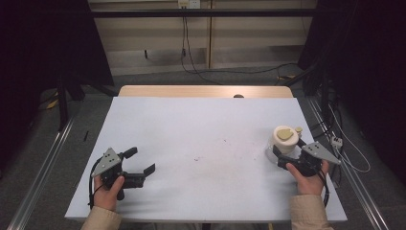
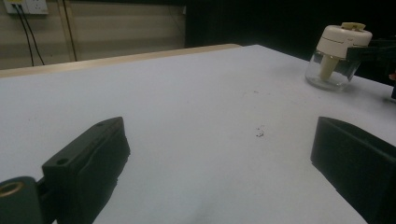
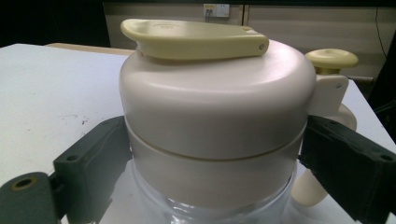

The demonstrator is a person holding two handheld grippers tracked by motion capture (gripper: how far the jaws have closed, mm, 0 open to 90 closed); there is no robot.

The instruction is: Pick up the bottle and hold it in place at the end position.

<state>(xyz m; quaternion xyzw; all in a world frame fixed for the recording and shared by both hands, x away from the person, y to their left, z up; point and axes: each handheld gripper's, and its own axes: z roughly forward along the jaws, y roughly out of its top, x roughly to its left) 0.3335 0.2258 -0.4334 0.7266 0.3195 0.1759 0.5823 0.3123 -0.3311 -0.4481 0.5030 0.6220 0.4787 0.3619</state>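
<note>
My right hand-held gripper [image 3: 212,158] brackets the upright jar [image 3: 212,116], jaws at its cream lid, seemingly touching. My left hand-held gripper [image 1: 139,165] is spread, empty, well apart.

Jar [image 3: 210,116]: smooth cream plastic cap, clear glossy base.

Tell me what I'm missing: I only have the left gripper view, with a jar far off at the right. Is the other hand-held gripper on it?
Observer: Yes. In its own view the right hand-held gripper has a jaw against each side of the jar's cream lid.
Operator: What's on top of that lid?
Observer: A flat yellow flap, with a small yellow knob beside it.
Operator: Where does the jar sit on the table?
Observer: From above, the jar stands near the right edge of the white table, and the left hand-held gripper is open near the left front.
</note>
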